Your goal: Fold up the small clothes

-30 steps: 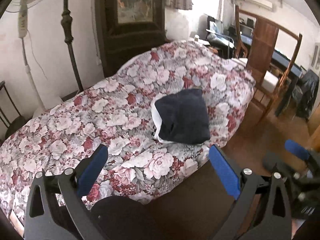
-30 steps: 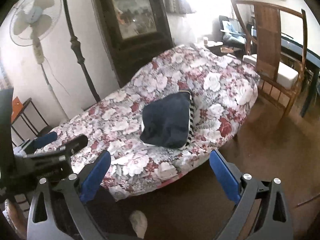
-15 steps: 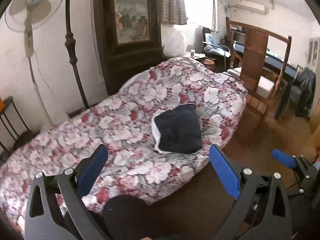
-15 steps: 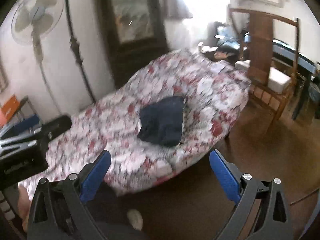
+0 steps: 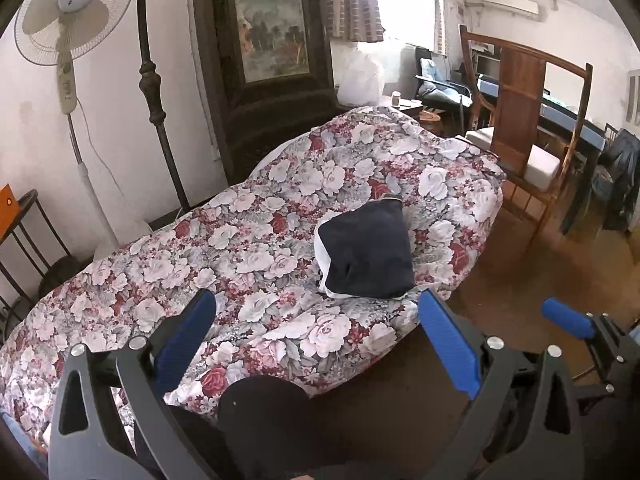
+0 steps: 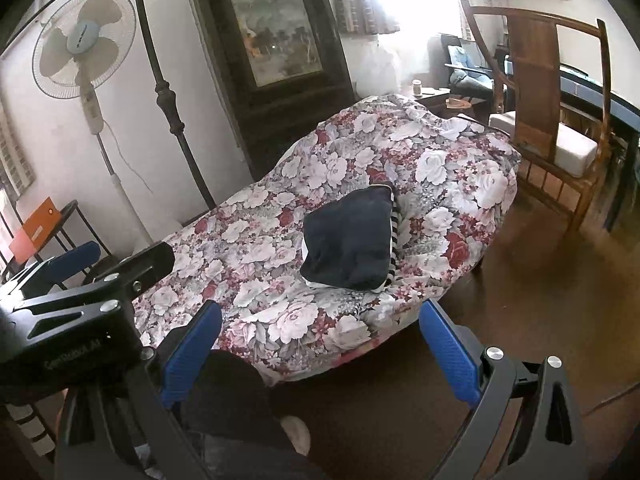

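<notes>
Both grippers are held up in the air in front of the bed, raised well above the floor and tilted down toward the mattress. The left gripper [image 5: 316, 334] has its blue pads [image 5: 182, 338] spread wide apart, with nothing between them and nothing touched. The right gripper [image 6: 318, 340] stands the same way: its pads [image 6: 450, 356] are far apart and empty. The two tools are side by side; the right one's tip shows at the lower right edge of the left view, and the left one's body fills the lower left of the right view.

Beyond the open fingers lies the bed [image 5: 240, 248], covered with a floral spread of white and red roses. On it, toward the near edge and right of the middle, rests the folded garment [image 5: 368, 254], a dark navy square with a white layer peeking out along its left and lower sides. In the right view the garment [image 6: 350, 240] shows a black-and-white striped edge down its right side. It lies well apart from both grippers.

A dark knee [image 5: 264, 404] sits just below the left gripper. Behind the bed stand a fan [image 5: 68, 8], a dark iron post [image 5: 154, 88] and a framed painting [image 5: 272, 16]. A wooden chair [image 5: 528, 120] stands to the right of the bed on the brown floor [image 5: 520, 280].
</notes>
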`<state>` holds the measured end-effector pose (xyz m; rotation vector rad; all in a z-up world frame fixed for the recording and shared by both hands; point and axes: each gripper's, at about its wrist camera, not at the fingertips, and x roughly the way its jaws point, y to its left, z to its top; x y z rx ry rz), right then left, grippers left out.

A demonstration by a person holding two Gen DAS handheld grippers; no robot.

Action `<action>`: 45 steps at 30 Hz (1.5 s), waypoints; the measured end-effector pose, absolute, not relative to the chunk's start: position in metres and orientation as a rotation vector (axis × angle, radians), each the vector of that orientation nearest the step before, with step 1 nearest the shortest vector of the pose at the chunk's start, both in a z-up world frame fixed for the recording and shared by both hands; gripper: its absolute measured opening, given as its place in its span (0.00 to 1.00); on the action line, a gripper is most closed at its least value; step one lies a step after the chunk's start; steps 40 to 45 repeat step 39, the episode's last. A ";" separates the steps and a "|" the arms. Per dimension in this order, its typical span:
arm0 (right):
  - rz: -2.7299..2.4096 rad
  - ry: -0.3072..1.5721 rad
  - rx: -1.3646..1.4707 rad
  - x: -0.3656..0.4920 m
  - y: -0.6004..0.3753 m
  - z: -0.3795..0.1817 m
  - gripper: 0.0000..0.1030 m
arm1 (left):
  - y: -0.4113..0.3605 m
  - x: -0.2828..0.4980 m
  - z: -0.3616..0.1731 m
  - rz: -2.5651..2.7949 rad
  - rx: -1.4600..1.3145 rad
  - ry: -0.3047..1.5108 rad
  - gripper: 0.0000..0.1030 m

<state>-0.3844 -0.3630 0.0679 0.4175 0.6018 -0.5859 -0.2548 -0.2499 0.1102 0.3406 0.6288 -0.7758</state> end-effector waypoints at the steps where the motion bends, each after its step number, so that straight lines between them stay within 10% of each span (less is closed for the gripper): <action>1: -0.588 0.603 0.421 -0.385 -0.363 0.067 0.96 | -0.250 -0.254 0.110 -0.775 0.341 0.631 0.96; 45: -0.576 0.628 0.430 -0.380 -0.365 0.060 0.96 | -0.256 -0.257 0.104 -0.783 0.362 0.632 0.96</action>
